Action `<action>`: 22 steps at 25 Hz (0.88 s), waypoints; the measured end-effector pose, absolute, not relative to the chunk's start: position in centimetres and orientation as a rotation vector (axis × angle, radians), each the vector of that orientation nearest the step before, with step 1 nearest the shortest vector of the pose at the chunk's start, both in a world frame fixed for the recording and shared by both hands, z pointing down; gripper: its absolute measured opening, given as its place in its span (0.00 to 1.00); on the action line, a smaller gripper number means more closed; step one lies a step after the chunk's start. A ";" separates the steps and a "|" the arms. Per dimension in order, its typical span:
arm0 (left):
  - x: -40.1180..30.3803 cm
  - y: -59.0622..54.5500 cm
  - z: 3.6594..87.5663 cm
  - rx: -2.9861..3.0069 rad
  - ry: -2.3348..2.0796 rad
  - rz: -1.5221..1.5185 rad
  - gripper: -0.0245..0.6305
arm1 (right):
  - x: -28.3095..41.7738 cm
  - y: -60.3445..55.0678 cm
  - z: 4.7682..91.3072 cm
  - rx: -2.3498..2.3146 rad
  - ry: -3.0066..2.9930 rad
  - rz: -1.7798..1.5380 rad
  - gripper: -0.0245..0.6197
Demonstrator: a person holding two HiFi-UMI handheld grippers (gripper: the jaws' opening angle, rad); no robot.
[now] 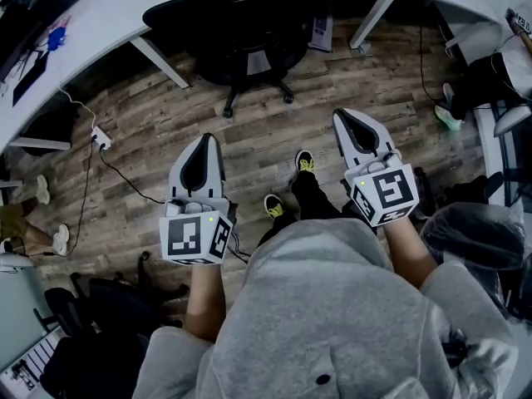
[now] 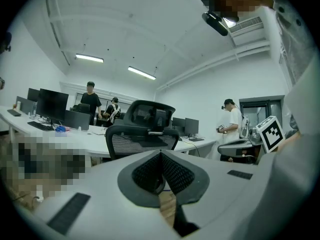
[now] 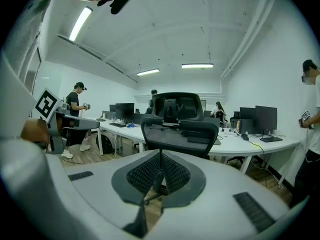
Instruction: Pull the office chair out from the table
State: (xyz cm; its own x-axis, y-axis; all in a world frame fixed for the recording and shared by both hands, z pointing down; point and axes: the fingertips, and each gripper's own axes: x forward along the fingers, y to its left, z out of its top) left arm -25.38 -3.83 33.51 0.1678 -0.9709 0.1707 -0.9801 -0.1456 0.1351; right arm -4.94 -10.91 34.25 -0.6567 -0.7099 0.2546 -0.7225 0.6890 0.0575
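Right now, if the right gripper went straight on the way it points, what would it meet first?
Probably the black mesh-backed office chair, near its backrest; the shut right gripper has only open air before it, though depth is unclear.

Left gripper (image 1: 206,140), right gripper (image 1: 344,116): both closed.

**Open-plan office.** Grey-brown wood-plank floor (image 1: 249,140); white walls (image 2: 200,94) and white ceiling (image 3: 165,29) with lit tube lamps (image 3: 197,65). A long white bench (image 3: 250,145) on slanted legs carries dark monitors (image 3: 265,116). A white power strip (image 1: 100,137) lies on the floor. A dark-framed doorway (image 2: 260,109) stands in the far wall.
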 end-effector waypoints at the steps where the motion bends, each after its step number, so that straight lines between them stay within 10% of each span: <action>1: -25.5 -3.9 33.5 2.216 -1.905 0.070 0.06 | -5.0 -11.1 34.3 1.133 -2.647 0.071 0.09; 22: -22.4 -15.5 32.1 2.176 -2.005 0.181 0.06 | -3.5 -24.0 33.4 0.991 -2.762 0.017 0.09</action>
